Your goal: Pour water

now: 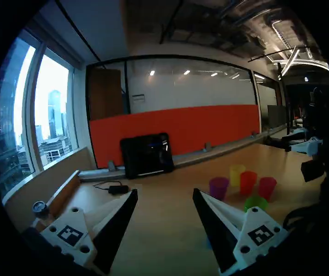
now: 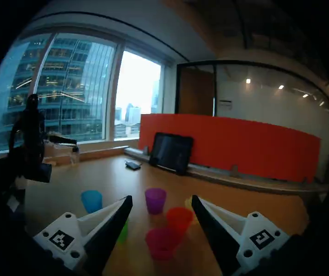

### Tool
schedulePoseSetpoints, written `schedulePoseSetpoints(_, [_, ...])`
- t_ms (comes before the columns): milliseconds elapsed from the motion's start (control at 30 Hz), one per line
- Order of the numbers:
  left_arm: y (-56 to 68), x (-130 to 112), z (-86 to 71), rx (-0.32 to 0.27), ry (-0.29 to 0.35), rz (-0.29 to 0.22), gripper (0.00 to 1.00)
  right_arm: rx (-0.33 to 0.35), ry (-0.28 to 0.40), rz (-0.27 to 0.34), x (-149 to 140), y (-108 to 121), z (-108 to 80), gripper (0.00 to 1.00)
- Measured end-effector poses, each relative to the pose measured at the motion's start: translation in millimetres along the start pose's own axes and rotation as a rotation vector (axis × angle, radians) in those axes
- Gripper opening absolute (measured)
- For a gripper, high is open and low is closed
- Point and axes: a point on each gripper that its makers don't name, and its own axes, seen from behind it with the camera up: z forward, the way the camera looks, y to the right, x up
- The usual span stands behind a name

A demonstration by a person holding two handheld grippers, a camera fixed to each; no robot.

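Note:
Several coloured plastic cups stand together on the wooden table (image 1: 164, 230). In the left gripper view they sit right of my open left gripper (image 1: 164, 193): purple cup (image 1: 219, 187), yellow cup (image 1: 237, 174), orange cup (image 1: 248, 181), pink cup (image 1: 267, 187), green cup (image 1: 255, 202). In the right gripper view my open right gripper (image 2: 160, 200) hangs just above them, with the purple cup (image 2: 155, 200), orange cup (image 2: 179, 219) and pink cup (image 2: 161, 243) between its fingers and a blue cup (image 2: 92, 200) to the left. A clear bottle (image 2: 74, 156) stands by the window. Both grippers are bare.
A dark tablet (image 1: 147, 155) leans against the orange partition (image 1: 187, 126), with a black charger (image 1: 118, 188) and cable in front of it. The other gripper (image 2: 31, 142) and its holder's hand loom at the left of the right gripper view. Windows run along one side.

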Motion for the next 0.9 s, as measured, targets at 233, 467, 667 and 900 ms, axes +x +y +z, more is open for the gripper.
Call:
schedulePoseSetpoints(233, [7.7, 22.6, -5.1, 0.043, 0.086, -0.019, 0.88, -0.155, 0.113, 0.015, 23.5, 34.8, -24.5, 1.0])
schedulePoseSetpoints(467, [9.9, 34.0, -11.2, 0.1, 0.144, -0.029, 0.88, -0.298, 0.166, 0.011, 28.5, 67.9, -43.1, 1.0])
schedulePoseSetpoints(667, [14.1, 28.1, -12.7, 0.137, 0.151, -0.034, 0.88, -0.398, 0.199, 0.009, 28.8, 85.6, -57.5, 1.0])
schedulePoseSetpoints(900, [17.0, 16.9, -12.7, 0.166, 0.156, -0.066, 0.88, -0.49, 0.211, 0.014, 21.4, 98.4, -68.8, 1.0])
